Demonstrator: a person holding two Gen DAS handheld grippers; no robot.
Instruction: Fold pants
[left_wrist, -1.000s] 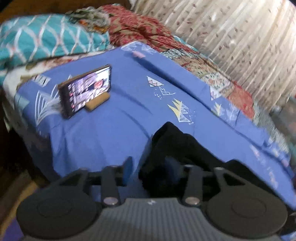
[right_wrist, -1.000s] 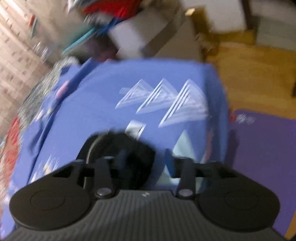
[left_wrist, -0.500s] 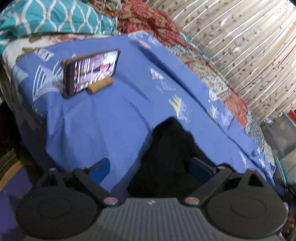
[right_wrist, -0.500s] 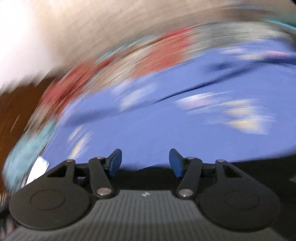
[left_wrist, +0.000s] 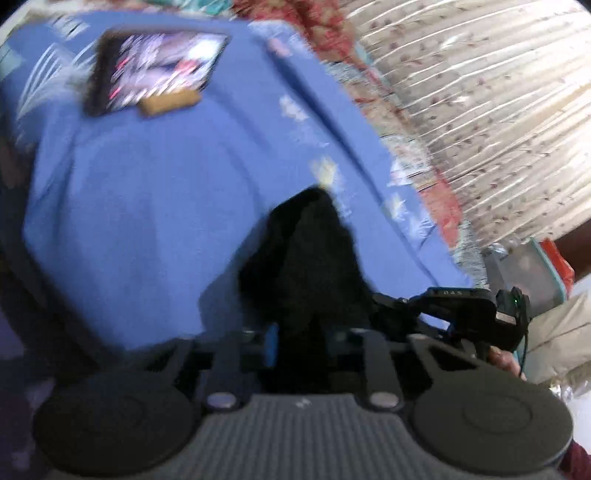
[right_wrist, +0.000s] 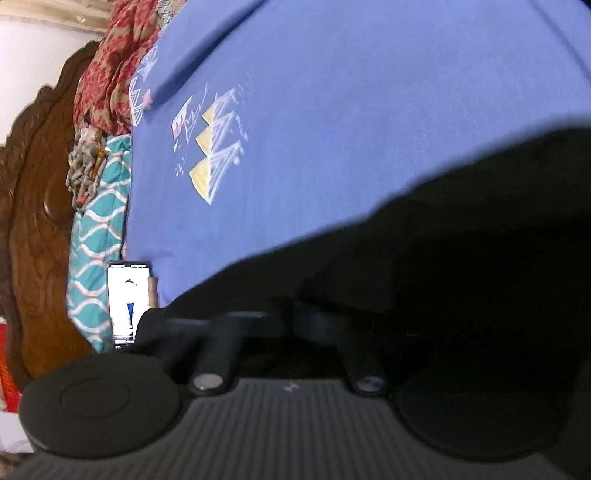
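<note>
The black pants (left_wrist: 314, 258) lie bunched on the blue bed sheet (left_wrist: 147, 203). My left gripper (left_wrist: 301, 341) is closing, and its blue pads pinch a fold of the near edge of the pants. In the right wrist view the pants (right_wrist: 461, 221) fill the lower right. My right gripper (right_wrist: 291, 317) is shut, its fingertips together in the dark cloth. In the left wrist view the right gripper (left_wrist: 380, 299) comes in from the right with its tips at the pants' edge, and a hand (left_wrist: 506, 360) holds it.
A lit phone (left_wrist: 155, 70) leans on a small wooden stand (left_wrist: 170, 101) at the far left of the sheet (right_wrist: 369, 74). A patterned curtain (left_wrist: 480, 92) hangs on the right. A teal pillow (right_wrist: 96, 229), a red quilt (right_wrist: 110, 74) and a carved headboard (right_wrist: 33, 221) line one end of the bed.
My left jaws opened wide around the pants, then closed on them. My right gripper swung fast across the bed, rolled over and shut in the pants beside the left one.
</note>
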